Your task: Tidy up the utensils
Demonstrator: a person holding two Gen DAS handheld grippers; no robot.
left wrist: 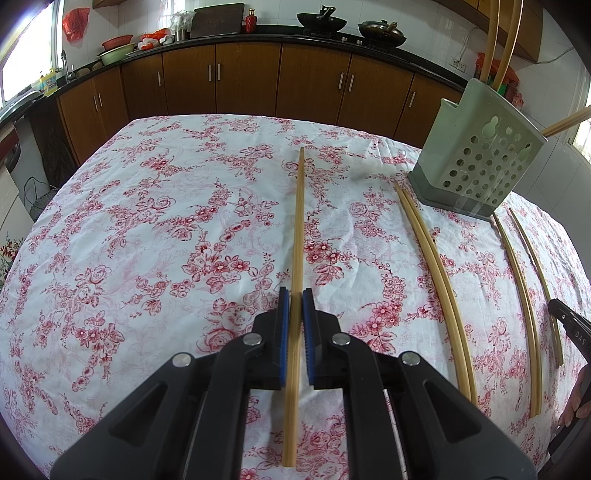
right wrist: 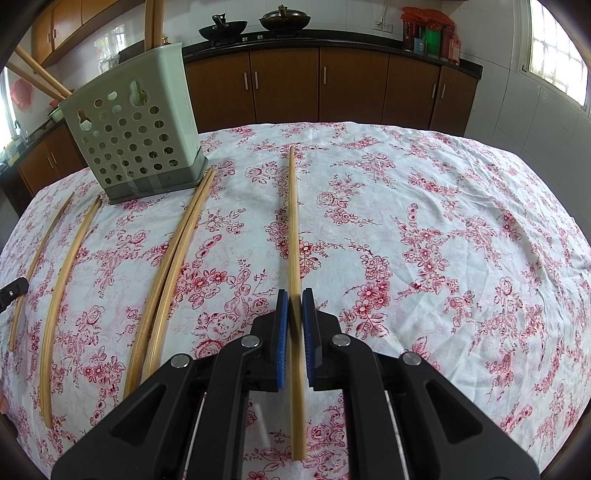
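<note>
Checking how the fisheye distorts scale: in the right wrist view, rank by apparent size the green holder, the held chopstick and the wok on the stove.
1. green holder
2. held chopstick, long but thin, near the camera
3. wok, small because distant

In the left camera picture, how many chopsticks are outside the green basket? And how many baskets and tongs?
Chopsticks outside the basket: 5
Green basket: 1
Tongs, the left tongs and the right tongs: 2
Total: 8
</note>
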